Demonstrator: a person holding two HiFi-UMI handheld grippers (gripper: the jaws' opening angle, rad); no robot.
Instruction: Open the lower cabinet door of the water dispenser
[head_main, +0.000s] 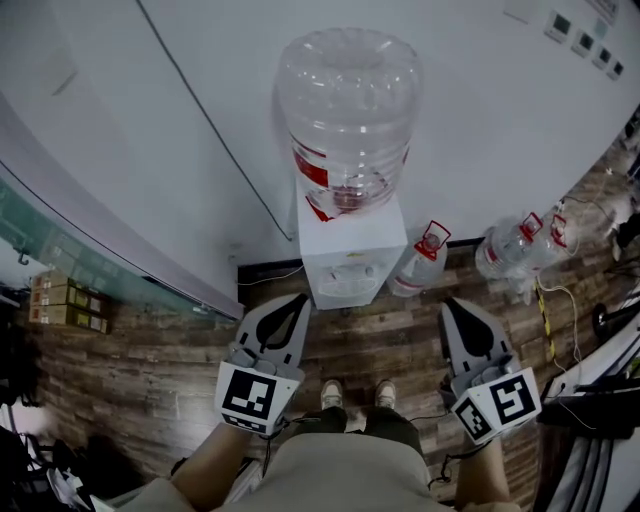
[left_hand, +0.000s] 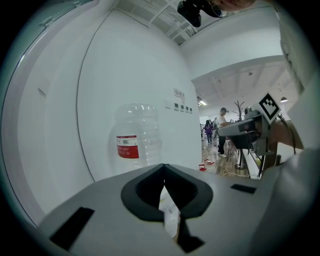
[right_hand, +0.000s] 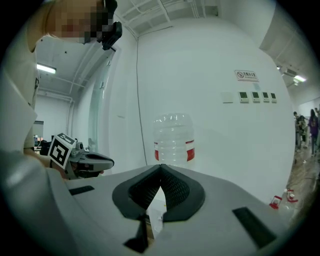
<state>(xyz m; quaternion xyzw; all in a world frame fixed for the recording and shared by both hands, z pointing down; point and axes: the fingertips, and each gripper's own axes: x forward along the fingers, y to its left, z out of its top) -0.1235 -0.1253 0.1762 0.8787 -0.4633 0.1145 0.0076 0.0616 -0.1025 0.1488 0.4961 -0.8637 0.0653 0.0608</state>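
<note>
Two empty tools, left tool and right tool both closed, water dispenser ahead between them

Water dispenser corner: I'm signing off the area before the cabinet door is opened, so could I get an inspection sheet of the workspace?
Surface: dark wood-plank floor.
Job's things: white water dispenser against the wall, clear bottle on top; its lower door cannot be made out.
Clutter: spare bottles with red caps on the floor right of the dispenser; stacked boxes at left.
Grippers: left gripper and right gripper both shut and empty, short of the dispenser.
Cables: yellow cable on the floor at right.
Surroundings: white wall, glass partition at left, people farther down the room.
</note>
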